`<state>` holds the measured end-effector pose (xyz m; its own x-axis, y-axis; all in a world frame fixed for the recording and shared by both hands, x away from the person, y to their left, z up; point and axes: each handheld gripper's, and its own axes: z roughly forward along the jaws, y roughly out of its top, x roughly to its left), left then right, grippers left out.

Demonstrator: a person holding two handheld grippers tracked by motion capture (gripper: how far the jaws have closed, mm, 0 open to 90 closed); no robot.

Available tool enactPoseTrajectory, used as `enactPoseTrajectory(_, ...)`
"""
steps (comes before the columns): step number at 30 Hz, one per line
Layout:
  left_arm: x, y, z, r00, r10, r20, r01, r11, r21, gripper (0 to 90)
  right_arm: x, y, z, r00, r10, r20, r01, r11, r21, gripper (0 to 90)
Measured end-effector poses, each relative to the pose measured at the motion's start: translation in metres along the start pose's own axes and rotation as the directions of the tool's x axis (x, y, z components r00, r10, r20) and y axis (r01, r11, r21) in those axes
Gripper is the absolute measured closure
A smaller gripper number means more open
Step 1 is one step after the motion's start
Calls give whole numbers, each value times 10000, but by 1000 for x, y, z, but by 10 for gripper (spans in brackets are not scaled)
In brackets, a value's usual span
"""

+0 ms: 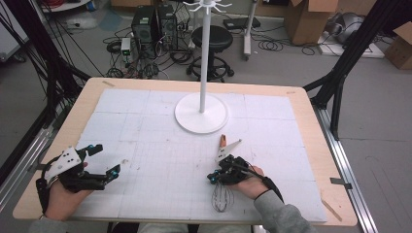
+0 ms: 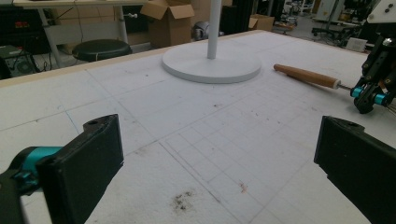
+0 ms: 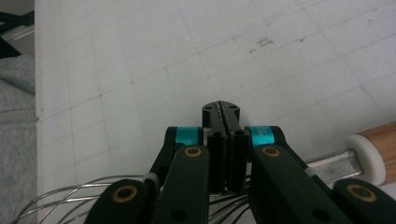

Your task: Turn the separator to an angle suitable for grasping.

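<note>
I can read no label or writing on anything here. My right gripper (image 1: pixel 224 175) sits near the tabletop's (image 1: pixel 311 160) near edge, right of centre, hand (image 1: pixel 250 183) low and level, its jaws clenched on the whisk (image 1: pixel 222 196) at the metal neck (wire loops trail back toward me, the wooden handle (image 1: pixel 223 141) points toward the white stand (image 1: pixel 201 116)). My left gripper (image 1: pixel 99 162) rests by the near left corner, jaws released, nothing between them. Bare gridded surface lies open between the two grippers and out to the stand's base.
</note>
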<state>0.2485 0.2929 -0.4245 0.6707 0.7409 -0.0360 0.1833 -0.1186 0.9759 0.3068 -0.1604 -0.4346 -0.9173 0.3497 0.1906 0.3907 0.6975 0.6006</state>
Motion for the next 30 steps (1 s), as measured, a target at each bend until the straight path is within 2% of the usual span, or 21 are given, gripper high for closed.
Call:
enactPoseTrajectory(19,0,0,0,10000,-19,7,19,10000,0,18,-3,-23,-18,9996,260,-90,-260,9997,-13,900)
enactPoseTrajectory(30,0,0,0,10000,-12,5,12,10000,21,18,-8,-37,-29,9974,687,-209,-688,9976,-45,900)
